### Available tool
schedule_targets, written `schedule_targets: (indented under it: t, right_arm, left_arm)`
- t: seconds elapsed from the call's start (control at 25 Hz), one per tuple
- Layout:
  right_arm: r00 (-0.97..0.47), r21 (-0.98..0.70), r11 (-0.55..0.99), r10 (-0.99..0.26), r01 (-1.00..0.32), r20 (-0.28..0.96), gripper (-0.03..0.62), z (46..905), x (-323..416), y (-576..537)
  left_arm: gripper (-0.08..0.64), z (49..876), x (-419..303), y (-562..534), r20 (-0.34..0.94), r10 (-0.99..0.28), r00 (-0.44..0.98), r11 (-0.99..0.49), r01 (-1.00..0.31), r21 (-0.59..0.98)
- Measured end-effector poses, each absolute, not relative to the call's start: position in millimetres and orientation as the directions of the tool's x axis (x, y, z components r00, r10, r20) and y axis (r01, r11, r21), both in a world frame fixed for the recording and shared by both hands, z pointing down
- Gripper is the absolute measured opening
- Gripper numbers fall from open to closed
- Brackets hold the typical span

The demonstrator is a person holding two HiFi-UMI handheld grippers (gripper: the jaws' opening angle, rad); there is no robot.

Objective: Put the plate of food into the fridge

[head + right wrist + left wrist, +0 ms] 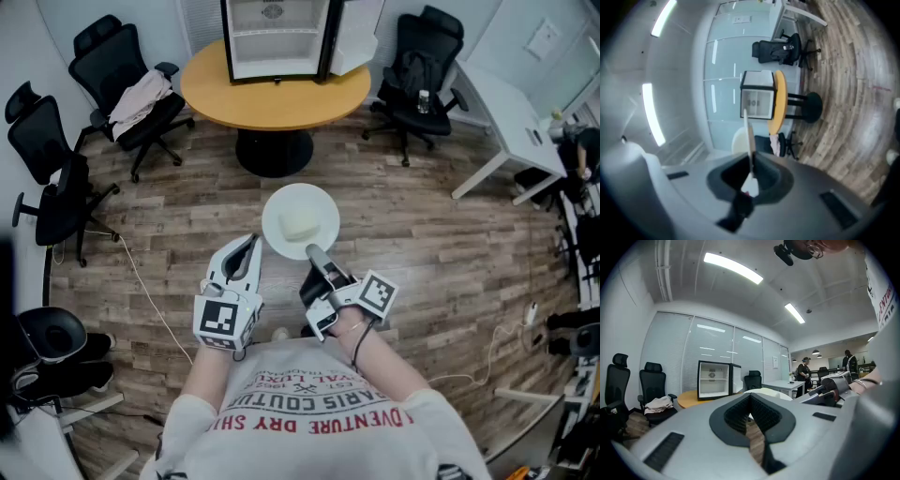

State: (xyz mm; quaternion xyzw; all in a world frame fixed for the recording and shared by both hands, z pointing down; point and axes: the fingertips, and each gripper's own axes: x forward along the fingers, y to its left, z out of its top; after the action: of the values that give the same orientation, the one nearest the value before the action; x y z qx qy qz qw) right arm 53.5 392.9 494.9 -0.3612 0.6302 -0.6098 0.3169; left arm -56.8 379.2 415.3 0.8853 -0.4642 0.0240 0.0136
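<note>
A white plate [281, 208] carrying a pale block of food [300, 227] hangs over the wooden floor. My right gripper [314, 251] is shut on the plate's near rim. In the right gripper view the plate [748, 133] runs edge-on out of the right gripper [751, 161]. My left gripper [251, 246] sits just left of the plate, shut with nothing in it. Past the left gripper [750, 397] in its own view shows the plate [768, 392]. The small fridge [277, 37] stands open on the round yellow table [277, 94] ahead, its shelves bare.
Black office chairs [131, 80] ring the table, one with clothes on it, another at the right [422, 66]. A white desk [506, 112] stands at the right. Cables [141, 281] trail on the floor. Two people [804, 373] stand far off in the left gripper view.
</note>
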Motion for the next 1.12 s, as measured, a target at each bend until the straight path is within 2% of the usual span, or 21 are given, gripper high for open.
schedule_targets:
  t: [0.56,0.88,1.12]
  right_arm:
    - [-0.535,-0.996,0.017,-0.844,-0.087,0.032,0.044,491,43,391]
    - [-0.555,-0.999,0.020,-0.832,-0.038,0.004,0.037,491,20,384]
    - [-0.586,-0.999,-0.009,-0.810,-0.046,0.035,0.037,501,14,367]
  left_arm:
    - [0.029,419,-66,380,0.058,-0.823,0.564,-0.565,-0.825,0.009]
    - [0.029,428,-92,376,0.080,-0.834,0.546,-0.546,-0.837,0.030]
    - [0.029,438,-98,361,0.096,-0.847,0.522,-0.522,-0.853,0.032]
